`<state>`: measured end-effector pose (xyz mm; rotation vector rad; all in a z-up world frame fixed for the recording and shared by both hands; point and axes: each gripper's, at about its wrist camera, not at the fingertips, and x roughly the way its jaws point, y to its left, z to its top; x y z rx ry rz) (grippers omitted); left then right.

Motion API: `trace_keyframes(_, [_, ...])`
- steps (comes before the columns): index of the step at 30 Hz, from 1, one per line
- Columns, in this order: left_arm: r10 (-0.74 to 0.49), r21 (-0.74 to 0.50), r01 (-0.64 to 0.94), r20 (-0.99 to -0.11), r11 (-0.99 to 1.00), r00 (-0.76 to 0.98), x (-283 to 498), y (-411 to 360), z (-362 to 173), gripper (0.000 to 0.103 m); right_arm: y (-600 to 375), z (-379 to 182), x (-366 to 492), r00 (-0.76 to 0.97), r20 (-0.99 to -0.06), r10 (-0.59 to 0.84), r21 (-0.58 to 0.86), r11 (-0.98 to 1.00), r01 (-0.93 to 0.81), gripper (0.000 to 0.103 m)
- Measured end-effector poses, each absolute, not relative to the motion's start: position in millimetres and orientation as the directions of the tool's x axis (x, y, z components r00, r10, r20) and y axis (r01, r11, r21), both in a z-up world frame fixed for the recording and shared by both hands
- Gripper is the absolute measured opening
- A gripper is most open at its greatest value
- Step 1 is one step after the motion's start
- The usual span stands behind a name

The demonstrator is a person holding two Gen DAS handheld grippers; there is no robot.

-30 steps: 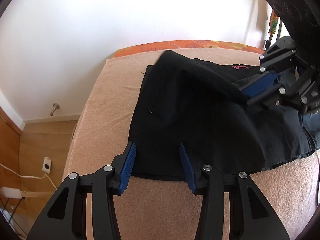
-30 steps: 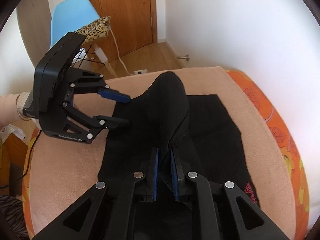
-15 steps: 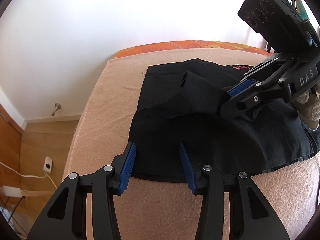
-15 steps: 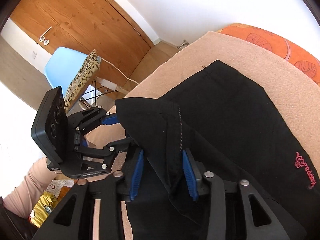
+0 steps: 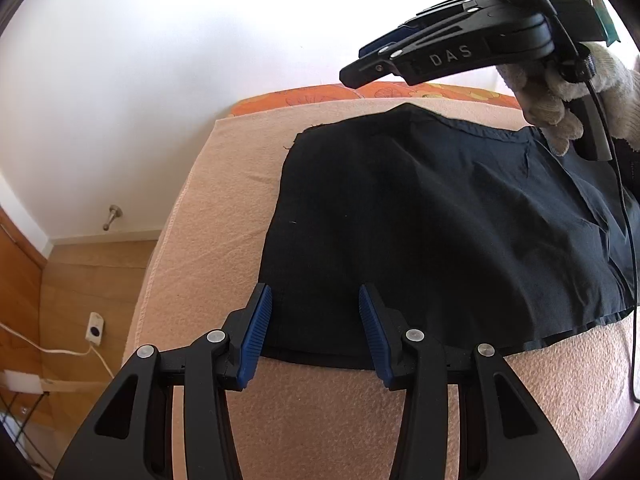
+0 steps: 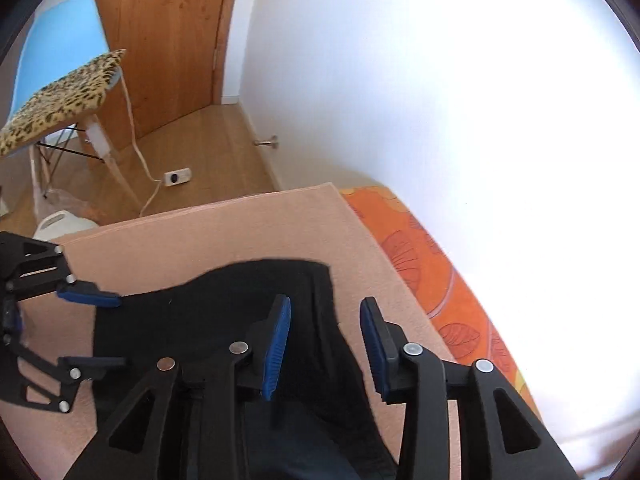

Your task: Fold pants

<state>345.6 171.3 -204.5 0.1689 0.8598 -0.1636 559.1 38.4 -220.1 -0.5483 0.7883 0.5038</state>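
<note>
1. Peach fleece blanket (image 5: 360, 420) covers the bed, an orange patterned sheet (image 6: 432, 264) shows along the white wall, and the black pants (image 5: 420, 232) lie spread on the blanket as a broad doubled panel.
2. Judging from how the cloth lies, one fold looks done: a second layer edge peeks out under the near hem and the upper layer sits fairly flat with soft wrinkles. The panel remains wide, so at least one more fold and some smoothing seem left.
3. Nearest the pants, the left gripper (image 5: 316, 332) hovers low at the near hem, its blue pads spread wide on either side of the cloth's corner region, pinching nothing.
4. Higher up, the right gripper (image 6: 324, 340) is raised above the far part of the pants and tilted toward the wall; its jaws stand apart and empty. A white-gloved hand (image 5: 560, 92) carries it, seen from the left wrist view.
5. Beyond the bed lie a wooden floor, a blue chair (image 6: 60, 52) with a leopard-print cushion, a power strip (image 6: 178, 177) and a wooden door (image 6: 168, 40).
</note>
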Motion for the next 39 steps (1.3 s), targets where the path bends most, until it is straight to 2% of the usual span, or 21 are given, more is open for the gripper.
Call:
trace_keyframes(5, [-0.082,0.068,0.21,-0.774,0.975,0.628,349,174,-203,0.044,5,-202,566,0.557,-0.782,0.279,-0.118,0.812,-0.572,0.037])
trace_keyframes(9, [-0.101,0.008,0.172,-0.781,0.985,0.616,350,186,-191,0.044,-48,-176,538,0.534,-0.79,0.3,-0.034,0.849,-0.527,0.038])
trace_keyframes(12, [-0.035,0.101,0.169,-0.756,0.98,0.654,339,183,-166,0.044,-88,-149,500,0.546,-0.781,0.305,-0.001,0.873,-0.488,0.039])
trace_keyframes(18, [0.03,0.21,0.163,-0.696,0.964,0.717,308,172,-94,0.044,-187,-92,406,0.601,-0.769,0.215,0.005,0.944,-0.331,0.049])
trace_keyframes(21, [0.018,0.208,0.165,-0.672,0.964,0.74,300,163,-61,0.044,-237,-74,352,0.628,-0.764,0.147,-0.006,0.972,-0.235,0.054])
trace_keyframes(26, [-0.034,0.219,0.226,-0.644,0.949,0.764,279,111,-30,0.044,-324,-71,262,0.642,-0.765,0.05,0.026,0.999,-0.047,0.057])
trace_keyframes(30, [-0.126,0.209,0.341,-0.659,0.916,0.742,265,50,-38,0.044,-391,-84,205,0.64,-0.768,0.0,0.102,0.987,0.122,0.061])
trace_keyframes(34, [-0.259,0.132,0.473,-0.695,0.871,0.671,250,-13,-64,0.044,-434,-119,167,0.614,-0.788,-0.031,0.152,0.958,0.243,0.062])
trace_keyframes(36, [-0.303,0.112,0.525,-0.707,0.844,0.639,241,-44,-81,0.044,-444,-138,158,0.6,-0.8,-0.023,0.179,0.945,0.275,0.065])
trace_keyframes(39, [-0.356,0.068,0.579,-0.729,0.812,0.585,230,-83,-110,0.044,-446,-156,154,0.612,-0.791,-0.001,0.226,0.929,0.294,0.065])
